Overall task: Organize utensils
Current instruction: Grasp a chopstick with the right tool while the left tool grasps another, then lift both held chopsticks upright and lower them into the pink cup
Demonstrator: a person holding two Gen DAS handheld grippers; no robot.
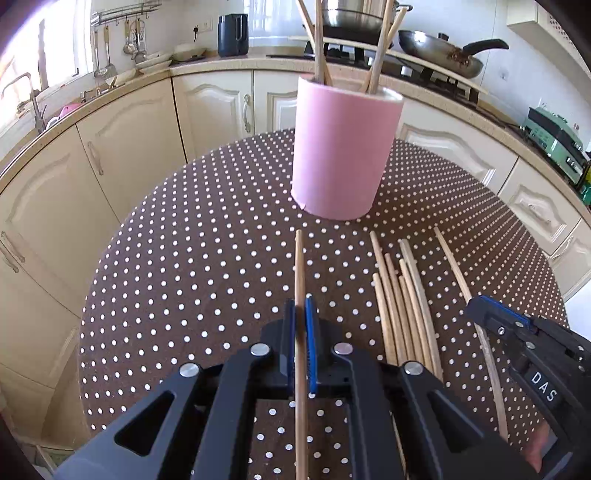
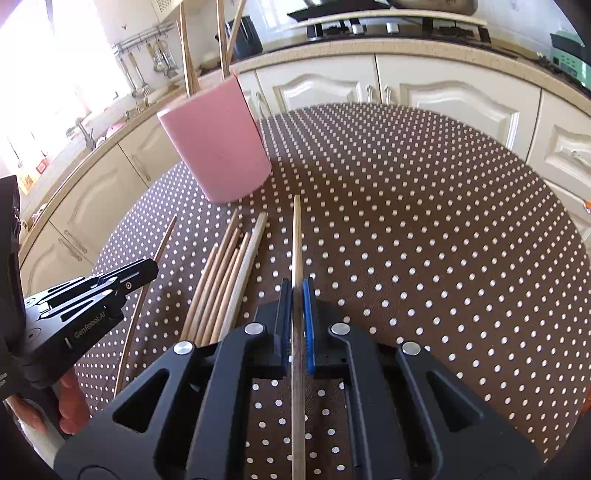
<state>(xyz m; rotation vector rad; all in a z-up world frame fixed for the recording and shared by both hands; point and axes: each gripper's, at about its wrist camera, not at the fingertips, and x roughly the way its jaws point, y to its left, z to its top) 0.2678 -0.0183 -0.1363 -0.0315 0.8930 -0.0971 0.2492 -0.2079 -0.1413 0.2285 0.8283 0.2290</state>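
A pink cylindrical holder [image 1: 341, 151] stands on the round brown polka-dot table [image 1: 192, 229], with several wooden chopsticks upright in it. My left gripper [image 1: 300, 308] is shut on a wooden chopstick [image 1: 300, 266] that points toward the holder. My right gripper [image 2: 296, 291] is shut on another chopstick [image 2: 296, 236], to the right of a loose pile of chopsticks [image 2: 229, 280] lying on the table. That pile also shows in the left wrist view [image 1: 402, 302]. The holder appears in the right wrist view [image 2: 218, 144] at the upper left. Each gripper shows in the other's view, the right [image 1: 480, 308] and the left [image 2: 147, 267].
Cream kitchen cabinets [image 1: 129, 155] and a counter curve behind the table. A stove with a frying pan [image 1: 439, 51] and a pot sits behind the holder. A sink with a tap [image 1: 33, 103] is at the left. A black kettle [image 1: 232, 35] stands on the counter.
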